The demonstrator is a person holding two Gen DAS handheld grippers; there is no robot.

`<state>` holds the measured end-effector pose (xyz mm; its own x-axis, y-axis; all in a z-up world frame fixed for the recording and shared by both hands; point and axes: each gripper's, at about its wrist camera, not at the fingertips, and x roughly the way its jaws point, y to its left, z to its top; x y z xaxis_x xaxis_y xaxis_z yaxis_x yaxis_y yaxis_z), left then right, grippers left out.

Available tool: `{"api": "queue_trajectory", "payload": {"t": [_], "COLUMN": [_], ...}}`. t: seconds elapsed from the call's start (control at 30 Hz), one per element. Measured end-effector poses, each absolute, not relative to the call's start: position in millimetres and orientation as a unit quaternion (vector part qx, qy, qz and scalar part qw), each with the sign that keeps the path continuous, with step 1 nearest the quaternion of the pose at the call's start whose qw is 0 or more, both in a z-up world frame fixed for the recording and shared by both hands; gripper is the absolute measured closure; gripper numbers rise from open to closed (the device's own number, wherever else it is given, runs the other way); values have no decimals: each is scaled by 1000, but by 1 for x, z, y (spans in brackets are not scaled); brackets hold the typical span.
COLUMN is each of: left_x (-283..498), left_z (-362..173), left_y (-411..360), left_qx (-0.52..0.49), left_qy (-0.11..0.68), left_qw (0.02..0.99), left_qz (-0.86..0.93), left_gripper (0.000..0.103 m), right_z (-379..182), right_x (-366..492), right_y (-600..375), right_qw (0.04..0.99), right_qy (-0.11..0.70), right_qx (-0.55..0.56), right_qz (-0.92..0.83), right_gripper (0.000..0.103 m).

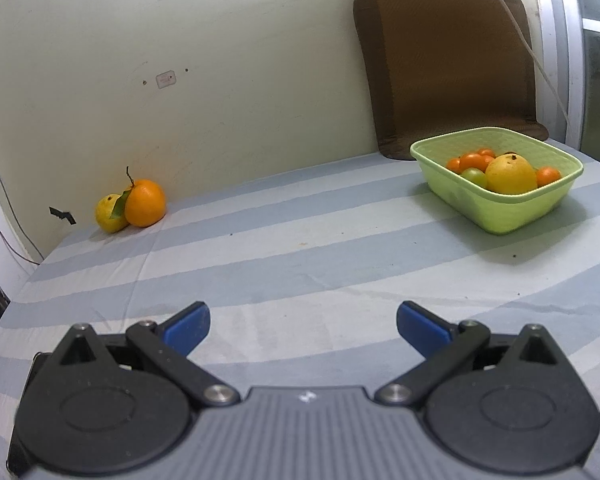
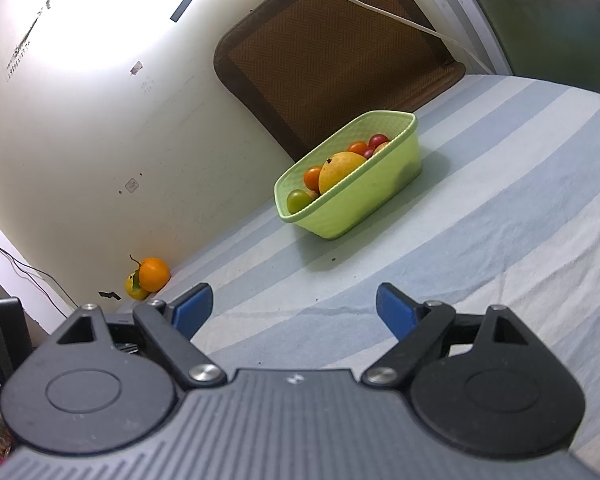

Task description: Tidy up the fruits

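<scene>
Far to the left, against the pale wall, an orange [image 1: 145, 203] with a stem and leaf sits on the striped cloth [image 1: 300, 248], touching a smaller yellow fruit [image 1: 109, 213] on its left side. Both rest at the back edge of the cloth, well apart from everything else. Closer in, the left gripper [image 1: 303, 322] hangs low over the cloth with its blue-tipped jaws spread wide and nothing between them. The right gripper [image 2: 294, 306] is tilted, its jaws likewise wide apart and empty. Over to the right stands a light green basket [image 1: 500, 216], near a brown woven mat [image 1: 448, 60] that leans on the wall behind it. Inside the basket lies a large yellow fruit [image 1: 511, 174], with several small orange-red tomatoes [image 1: 474, 159] and a green one [image 1: 473, 176] crowded around it.
</scene>
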<state>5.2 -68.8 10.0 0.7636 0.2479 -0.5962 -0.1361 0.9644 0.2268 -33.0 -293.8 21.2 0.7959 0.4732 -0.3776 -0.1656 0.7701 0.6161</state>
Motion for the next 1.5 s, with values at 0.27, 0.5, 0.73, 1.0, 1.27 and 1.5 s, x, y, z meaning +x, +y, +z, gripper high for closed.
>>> {"api": "queue_trajectory", "payload": {"t": [0.27, 0.5, 0.73, 1.0, 1.27, 1.5], "left_x": [3, 2, -1, -4, -6, -8], "left_z": [11, 12, 16, 20, 22, 25], "left_y": [-69, -70, -72, -71, -74, -75], "left_qx": [86, 89, 92, 92, 99, 101], "left_qy": [327, 325, 315, 300, 292, 289], "left_qw": [936, 937, 939, 944, 946, 946], "left_qz": [101, 98, 104, 102, 102, 105], "left_gripper": [0, 0, 0, 0, 0, 0], "right_z": [22, 23, 25, 26, 30, 34], "right_x": [-34, -35, -36, -37, -39, -39], "right_y": [-293, -293, -294, -293, -294, -293], "right_qw": [904, 904, 906, 907, 907, 909], "right_qy": [264, 262, 259, 257, 254, 249], "right_qx": [287, 285, 283, 281, 280, 277], "right_qz": [178, 180, 180, 181, 183, 188], "right_gripper": [13, 13, 13, 13, 13, 13]}}
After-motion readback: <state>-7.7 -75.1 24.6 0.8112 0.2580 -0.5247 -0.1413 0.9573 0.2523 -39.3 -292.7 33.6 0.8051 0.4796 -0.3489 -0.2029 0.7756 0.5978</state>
